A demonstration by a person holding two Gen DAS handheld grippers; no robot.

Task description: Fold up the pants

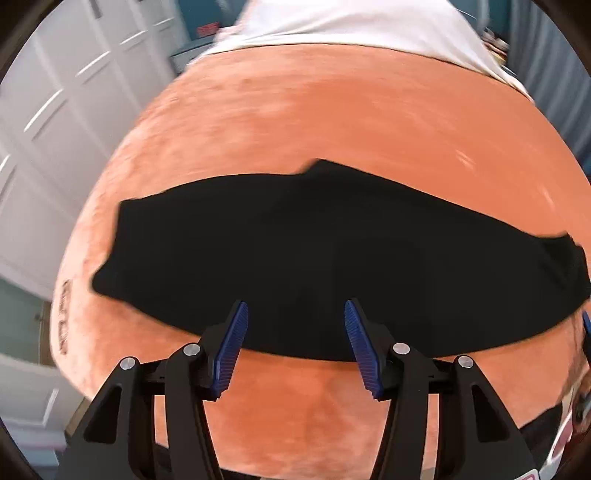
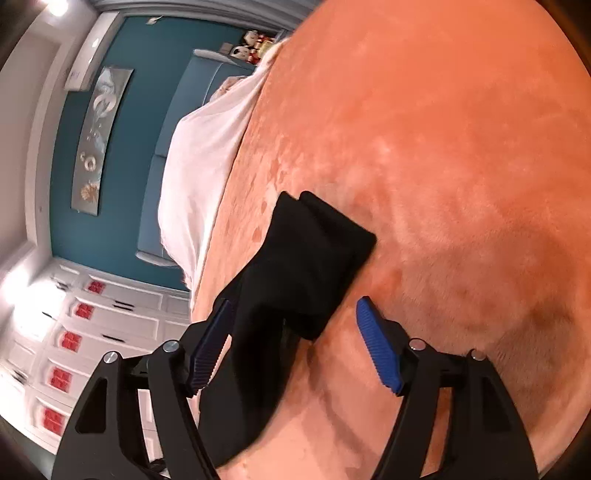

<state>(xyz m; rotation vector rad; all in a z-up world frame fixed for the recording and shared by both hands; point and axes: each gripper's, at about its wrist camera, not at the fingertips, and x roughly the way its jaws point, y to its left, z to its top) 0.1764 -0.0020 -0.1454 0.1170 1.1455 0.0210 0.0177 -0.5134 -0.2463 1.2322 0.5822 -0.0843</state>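
Note:
Black pants (image 1: 314, 254) lie flat as a long band across an orange plush blanket (image 1: 332, 118). My left gripper (image 1: 295, 325) is open and empty, its blue pads over the near edge of the pants around their middle. In the right wrist view the pants (image 2: 295, 266) run lengthwise away from me, with one end folded over. My right gripper (image 2: 295, 325) is open, with that end of the pants lying between its pads, not pinched. A blue pad of the right gripper (image 1: 586, 326) shows at the far right of the left wrist view.
A white sheet (image 1: 351, 26) covers the far end of the bed beyond the blanket; it also shows in the right wrist view (image 2: 207, 166). White panelled doors (image 1: 55, 129) stand to the left. A teal wall (image 2: 122, 147) and white drawers (image 2: 92, 332) lie beyond the bed.

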